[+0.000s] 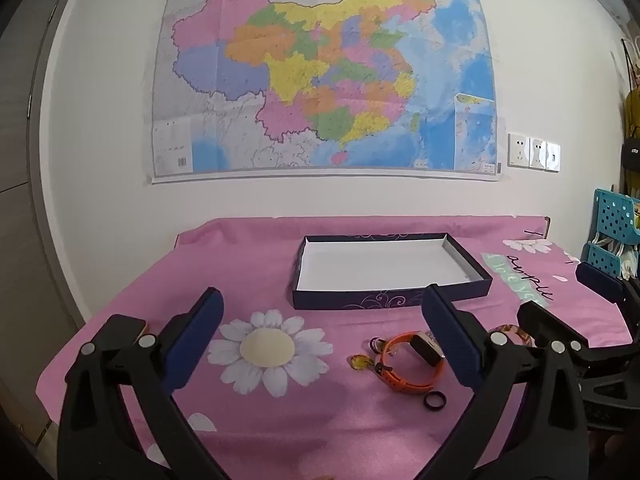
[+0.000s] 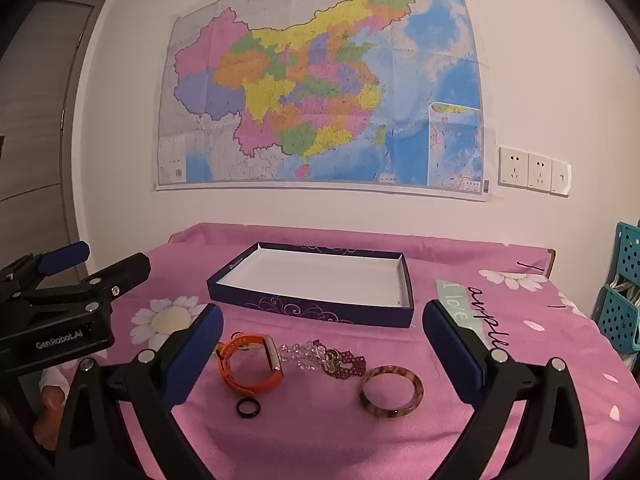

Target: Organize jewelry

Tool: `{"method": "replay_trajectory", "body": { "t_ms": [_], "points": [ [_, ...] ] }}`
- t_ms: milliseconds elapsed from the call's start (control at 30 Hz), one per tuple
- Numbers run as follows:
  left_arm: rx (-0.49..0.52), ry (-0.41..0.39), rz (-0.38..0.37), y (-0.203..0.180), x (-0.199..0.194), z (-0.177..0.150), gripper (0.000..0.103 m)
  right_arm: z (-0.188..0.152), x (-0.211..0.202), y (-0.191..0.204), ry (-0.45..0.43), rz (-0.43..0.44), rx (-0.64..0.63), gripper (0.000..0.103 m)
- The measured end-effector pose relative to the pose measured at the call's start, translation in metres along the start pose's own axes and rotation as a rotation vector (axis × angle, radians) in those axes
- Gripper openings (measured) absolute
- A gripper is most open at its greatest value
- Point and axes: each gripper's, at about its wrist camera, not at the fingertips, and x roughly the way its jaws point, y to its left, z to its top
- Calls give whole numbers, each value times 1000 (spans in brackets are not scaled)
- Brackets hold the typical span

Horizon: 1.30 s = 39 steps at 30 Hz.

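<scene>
Both your left gripper (image 1: pixel 322 322) and right gripper (image 2: pixel 323 336) hover with jaws wide, empty. The jewelry lies near you on the pink-clothed surface (image 2: pixel 460 268); start with the brown mottled bangle (image 2: pixel 391 390), pinching one rim, then carry it to the far open purple box (image 2: pixel 320 276).

Ahead of the right hand-held gripper (image 2: pixel 322 332), a watch (image 2: pixel 252 364), a beaded bracelet (image 2: pixel 324 356) and a bangle (image 2: pixel 391 390) lie in a row, left to right, on the table (image 2: pixel 520 360). A ring (image 2: pixel 248 407) lies just nearer than the watch. The open box (image 2: pixel 320 280) sits beyond them, with the wall map (image 2: pixel 320 88) behind it.
</scene>
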Motion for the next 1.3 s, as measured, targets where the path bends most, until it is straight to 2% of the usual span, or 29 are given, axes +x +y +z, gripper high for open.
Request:
{"method": "replay_trajectory", "body": {
  "t_ms": [633,1300],
  "points": [
    [-10,17,-9,10,4,1,98,-1,5,-3,15,-1,16,96],
    [-4,22,-6,3,8,-6,98,-1,7,-4,16,5,23,96]
  ]
}}
